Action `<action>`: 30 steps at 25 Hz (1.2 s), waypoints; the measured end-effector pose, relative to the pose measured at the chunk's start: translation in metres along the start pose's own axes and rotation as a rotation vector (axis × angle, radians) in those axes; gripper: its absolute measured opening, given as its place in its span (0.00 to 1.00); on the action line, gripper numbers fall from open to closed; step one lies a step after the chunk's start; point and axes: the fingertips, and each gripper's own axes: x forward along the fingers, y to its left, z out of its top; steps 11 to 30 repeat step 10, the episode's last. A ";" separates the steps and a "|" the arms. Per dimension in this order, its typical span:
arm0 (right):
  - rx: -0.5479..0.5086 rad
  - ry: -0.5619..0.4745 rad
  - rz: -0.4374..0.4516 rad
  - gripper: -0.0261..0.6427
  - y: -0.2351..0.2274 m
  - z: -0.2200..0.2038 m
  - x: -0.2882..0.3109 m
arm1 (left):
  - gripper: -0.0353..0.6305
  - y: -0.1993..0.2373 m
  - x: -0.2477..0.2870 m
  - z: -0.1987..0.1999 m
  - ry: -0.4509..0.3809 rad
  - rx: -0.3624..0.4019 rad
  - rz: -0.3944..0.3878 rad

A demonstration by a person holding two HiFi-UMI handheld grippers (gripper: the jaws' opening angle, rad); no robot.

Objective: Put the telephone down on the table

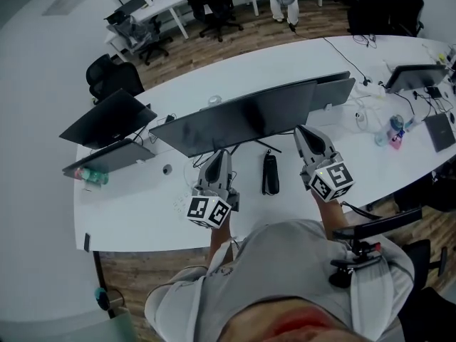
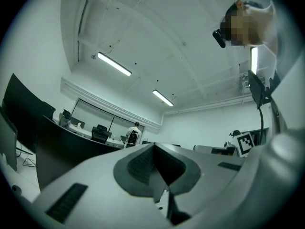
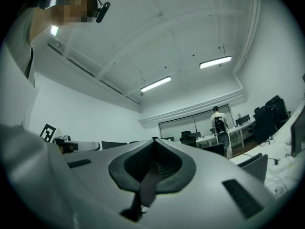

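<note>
On table (image 1: 142,216), telephone (image 1: 270,174), details indistinct.

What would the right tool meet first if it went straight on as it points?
Probably the wide black monitor just ahead of the right tool; tilted slightly upward, it might clear the top.
</note>
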 end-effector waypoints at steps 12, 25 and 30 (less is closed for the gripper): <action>-0.041 -0.027 0.057 0.06 0.003 0.003 0.013 | 0.07 -0.002 0.009 0.001 -0.024 0.024 0.000; -0.041 -0.027 0.057 0.06 0.003 0.003 0.013 | 0.07 -0.002 0.009 0.001 -0.024 0.024 0.000; -0.041 -0.027 0.057 0.06 0.003 0.003 0.013 | 0.07 -0.002 0.009 0.001 -0.024 0.024 0.000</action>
